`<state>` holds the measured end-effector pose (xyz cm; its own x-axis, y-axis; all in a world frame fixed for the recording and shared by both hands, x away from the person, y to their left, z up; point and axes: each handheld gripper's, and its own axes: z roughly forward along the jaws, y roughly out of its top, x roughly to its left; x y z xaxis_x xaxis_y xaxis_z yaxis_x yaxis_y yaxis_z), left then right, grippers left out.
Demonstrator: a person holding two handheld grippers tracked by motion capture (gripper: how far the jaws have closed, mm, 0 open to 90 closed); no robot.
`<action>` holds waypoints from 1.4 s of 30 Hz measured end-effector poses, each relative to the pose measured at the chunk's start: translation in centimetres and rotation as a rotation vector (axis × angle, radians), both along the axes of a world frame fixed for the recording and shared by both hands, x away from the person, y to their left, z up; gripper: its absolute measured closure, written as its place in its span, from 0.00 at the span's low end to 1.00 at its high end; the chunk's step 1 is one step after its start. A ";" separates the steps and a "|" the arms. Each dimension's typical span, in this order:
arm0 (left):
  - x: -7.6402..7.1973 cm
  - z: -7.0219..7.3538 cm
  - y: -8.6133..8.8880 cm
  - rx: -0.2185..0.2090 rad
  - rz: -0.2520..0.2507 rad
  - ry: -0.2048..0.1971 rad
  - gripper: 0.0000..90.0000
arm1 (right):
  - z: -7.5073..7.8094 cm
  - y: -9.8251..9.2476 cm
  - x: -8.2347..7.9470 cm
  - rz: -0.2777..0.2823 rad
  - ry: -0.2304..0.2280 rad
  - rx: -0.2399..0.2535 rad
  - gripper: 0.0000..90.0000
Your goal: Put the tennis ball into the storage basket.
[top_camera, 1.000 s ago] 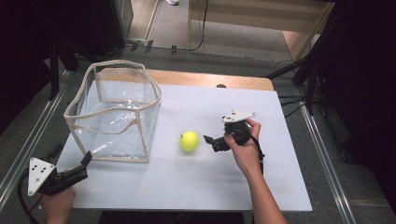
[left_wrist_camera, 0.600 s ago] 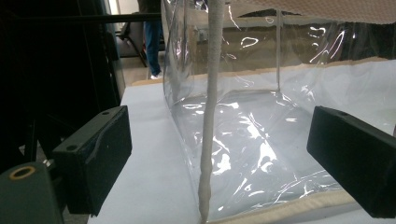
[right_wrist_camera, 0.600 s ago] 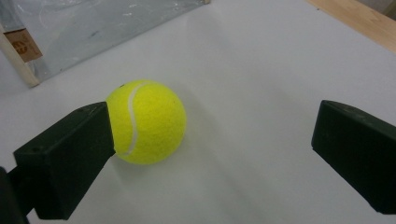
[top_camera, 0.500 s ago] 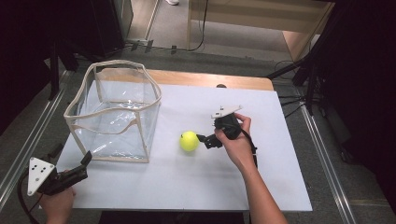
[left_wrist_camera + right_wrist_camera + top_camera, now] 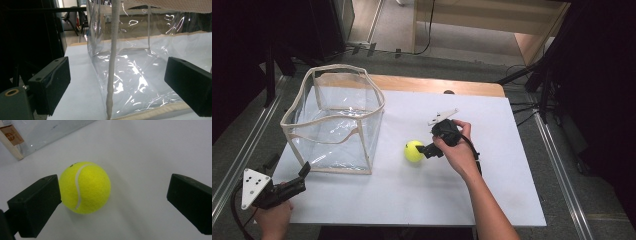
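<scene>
Right claw (image 5: pixel 112 202), jaws apart, flanks the ball (image 5: pixel 85 187) w/ left jaw touching, prob. lining up a grab. Left claw (image 5: pixel 117 85), also apart, waits near the bag (image 5: pixel 334 120) corner on desk (image 5: pixel 492 200).

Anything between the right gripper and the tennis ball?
Nothing visible. The right gripper is open, and the tennis ball sits on the bare white table between its jaws, close against one jaw, well clear of the other.

The right gripper (image 5: pixel 112 202) has its 2 jaws spread wide; a yellow tennis ball (image 5: pixel 85 187) sits on the white bench (image 5: pixel 150 150) against one jaw.
</scene>
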<state>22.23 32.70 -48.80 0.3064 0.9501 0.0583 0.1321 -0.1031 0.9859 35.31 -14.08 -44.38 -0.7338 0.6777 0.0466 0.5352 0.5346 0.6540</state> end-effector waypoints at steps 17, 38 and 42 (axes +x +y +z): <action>0.0 0.0 0.0 0.001 0.001 0.000 0.08 | -0.2 2.0 1.0 0.064 0.079 -0.083 0.00; 0.0 0.0 0.0 -0.005 0.001 0.000 0.08 | -1.4 4.2 1.6 0.125 0.181 -0.173 0.00; 0.0 0.0 0.0 -0.005 0.000 0.001 0.08 | -1.7 4.5 1.7 0.133 0.206 -0.192 0.00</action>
